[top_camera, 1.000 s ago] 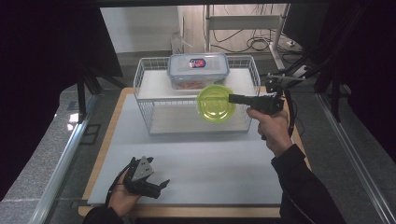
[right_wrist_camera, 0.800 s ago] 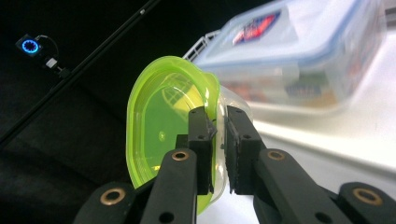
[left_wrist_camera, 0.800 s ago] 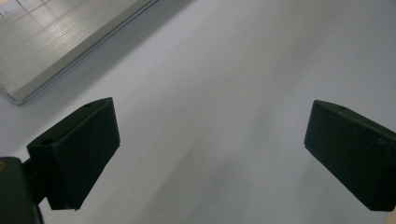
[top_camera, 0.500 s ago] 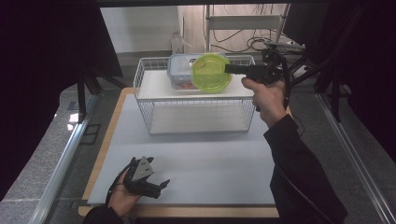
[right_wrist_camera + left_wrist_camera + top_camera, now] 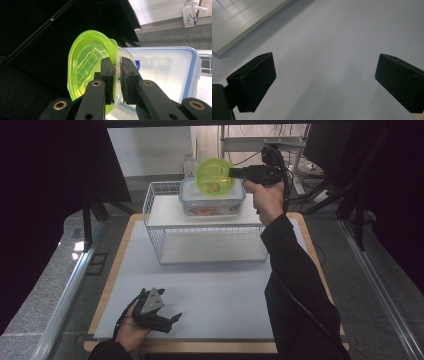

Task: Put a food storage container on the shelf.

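My right gripper (image 5: pixel 235 171) is raised at the back, shut on the rim of a small clear tub with a lime-green lid (image 5: pixel 214 175). The tub hangs tilted on its side just above a clear food box with a blue-rimmed lid (image 5: pixel 212 200), which stands on the top shelf of a white wire rack (image 5: pixel 210 245). In the right gripper view the jaws (image 5: pixel 118 68) pinch the green-lidded tub (image 5: pixel 85 62), with the food box (image 5: pixel 170 70) behind. My left gripper (image 5: pixel 170 320) rests open on the white mat near the front left, nothing between its jaws (image 5: pixel 325 67).
The white mat (image 5: pixel 220 295) covers a wooden tabletop, and the wire rack takes up its far half. A metal rail (image 5: pixel 70 290) runs along the left side. Dark screens stand to the left and right, and cables hang at the back right.
My right gripper has carried the green-lidded tub up and back, from in front of the rack to above the food box on its top shelf. The left gripper has stayed put.
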Demonstrator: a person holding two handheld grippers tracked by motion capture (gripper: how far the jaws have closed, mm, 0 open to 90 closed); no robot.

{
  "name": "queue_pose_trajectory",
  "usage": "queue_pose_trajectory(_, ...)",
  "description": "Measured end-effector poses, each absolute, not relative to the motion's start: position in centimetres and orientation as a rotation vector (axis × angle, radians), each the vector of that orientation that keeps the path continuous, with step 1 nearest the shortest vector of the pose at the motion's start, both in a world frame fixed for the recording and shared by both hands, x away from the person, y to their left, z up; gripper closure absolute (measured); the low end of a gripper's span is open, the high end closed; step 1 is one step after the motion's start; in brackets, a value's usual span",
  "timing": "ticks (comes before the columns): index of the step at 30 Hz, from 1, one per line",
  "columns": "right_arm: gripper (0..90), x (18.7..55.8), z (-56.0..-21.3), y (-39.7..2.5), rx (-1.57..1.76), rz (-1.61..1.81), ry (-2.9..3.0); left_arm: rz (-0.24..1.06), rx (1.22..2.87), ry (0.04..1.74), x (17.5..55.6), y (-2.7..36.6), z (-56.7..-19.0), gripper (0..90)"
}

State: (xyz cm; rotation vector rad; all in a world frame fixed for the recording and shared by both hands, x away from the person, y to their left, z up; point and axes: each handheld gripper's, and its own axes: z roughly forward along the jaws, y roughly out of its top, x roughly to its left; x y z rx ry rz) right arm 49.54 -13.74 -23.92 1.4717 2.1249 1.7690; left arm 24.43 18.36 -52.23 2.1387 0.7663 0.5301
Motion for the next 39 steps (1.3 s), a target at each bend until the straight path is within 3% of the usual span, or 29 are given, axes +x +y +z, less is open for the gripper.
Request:
queue_pose_trajectory(32,65.2,52.5,-25.3,-12.1,1.593,1.709,1.993,0.515,2.149,0.755,24.4,18.2,-52.3,3.2)
queue_pose_trajectory(37,52.0,52.3,-25.2,-12.1,1.548,1.716,1.969,0.517,2.148,0.755,24.4,18.2,-52.3,3.2)
queue_pose_trajectory(39,40.3,52.1,-25.2,-12.2,1.51,1.725,1.973,0.517,2.147,0.754,24.4,18.2,-52.3,3.2)
